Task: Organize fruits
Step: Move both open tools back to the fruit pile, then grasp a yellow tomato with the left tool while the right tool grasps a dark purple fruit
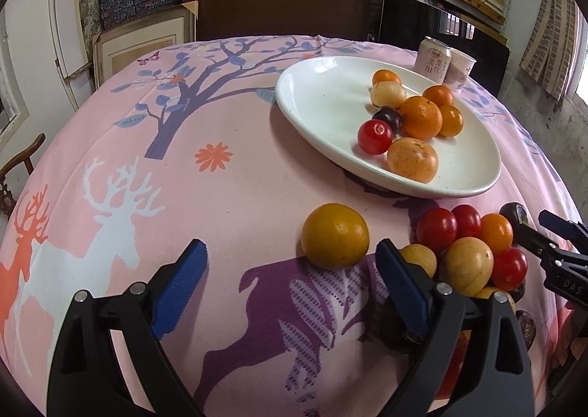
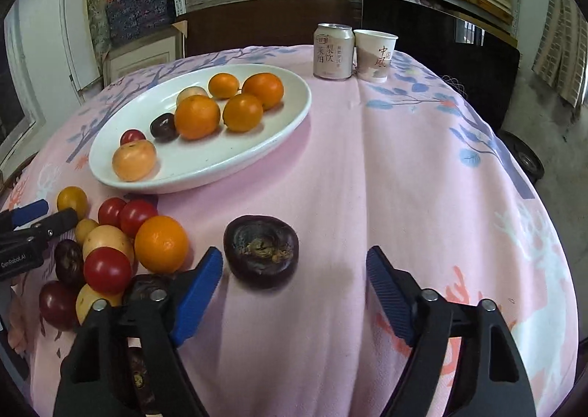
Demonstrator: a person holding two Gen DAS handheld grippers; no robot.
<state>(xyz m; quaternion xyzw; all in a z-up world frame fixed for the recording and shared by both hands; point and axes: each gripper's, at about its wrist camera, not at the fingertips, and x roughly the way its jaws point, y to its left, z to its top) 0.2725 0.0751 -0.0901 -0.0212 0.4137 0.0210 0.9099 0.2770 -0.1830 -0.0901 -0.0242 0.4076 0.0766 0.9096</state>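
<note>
Seven fruits already sit on the white plate, so the sorting looks partly done. Left to right in the right wrist view: a loose pile of fruit waits on the pink cloth, then a dark fruit just ahead of the right gripper, fingers apart, empty. The left gripper gapes empty near a yellow-orange fruit.

both grippers spread, empty.
</note>
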